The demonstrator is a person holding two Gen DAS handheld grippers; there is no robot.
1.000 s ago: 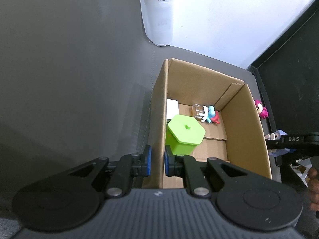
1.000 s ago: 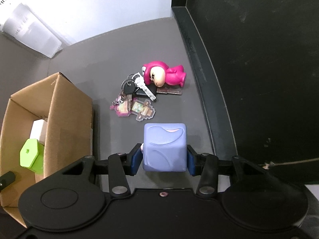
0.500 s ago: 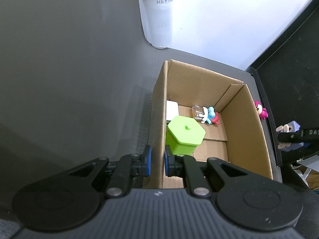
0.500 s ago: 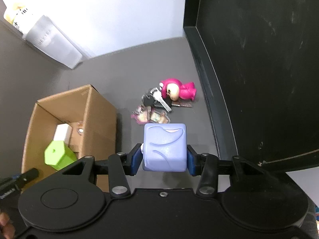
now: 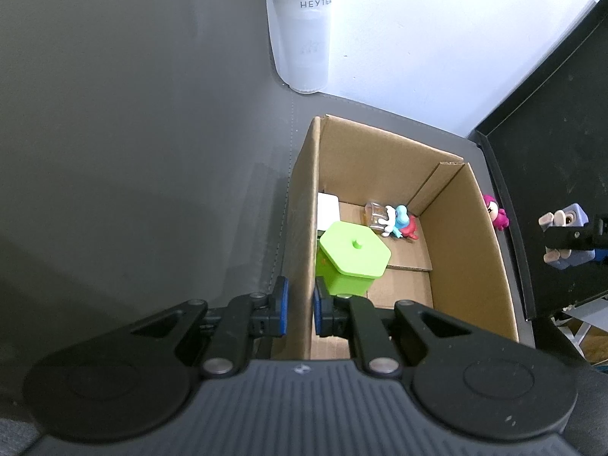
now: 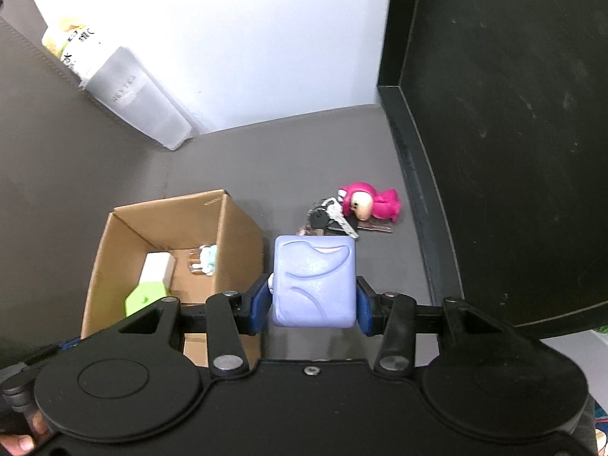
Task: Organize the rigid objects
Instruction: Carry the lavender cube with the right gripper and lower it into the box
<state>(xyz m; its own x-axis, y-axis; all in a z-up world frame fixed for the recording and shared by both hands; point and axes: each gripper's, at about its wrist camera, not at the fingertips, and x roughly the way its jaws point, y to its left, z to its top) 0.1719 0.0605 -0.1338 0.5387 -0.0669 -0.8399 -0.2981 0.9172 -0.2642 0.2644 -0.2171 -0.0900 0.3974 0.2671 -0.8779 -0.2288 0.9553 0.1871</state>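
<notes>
My left gripper [image 5: 300,309] is shut on the near left wall of an open cardboard box [image 5: 467,235]. Inside lie a green hexagonal container [image 5: 355,254], a white block [image 5: 328,211] and a small blue and red figure [image 5: 399,224]. My right gripper [image 6: 314,304] is shut on a lavender cube toy [image 6: 314,281], held in the air to the right of the box [image 6: 235,243]. The left wrist view shows that cube [image 5: 572,216] hanging beyond the box's right wall. A pink figure [image 6: 374,205] and a bunch of keys [image 6: 332,218] lie on the grey mat.
A frosted translucent container [image 5: 300,30] stands at the back by the white wall, with a labelled pack [image 6: 70,45] behind it. A tall black panel [image 6: 513,133] borders the mat on the right. Bare grey mat [image 5: 133,152] stretches left of the box.
My right gripper has risen with the lavender cube, so the box, keys and pink figure look smaller and farther. In the left wrist view it has climbed beside the box. The left gripper has not moved.
</notes>
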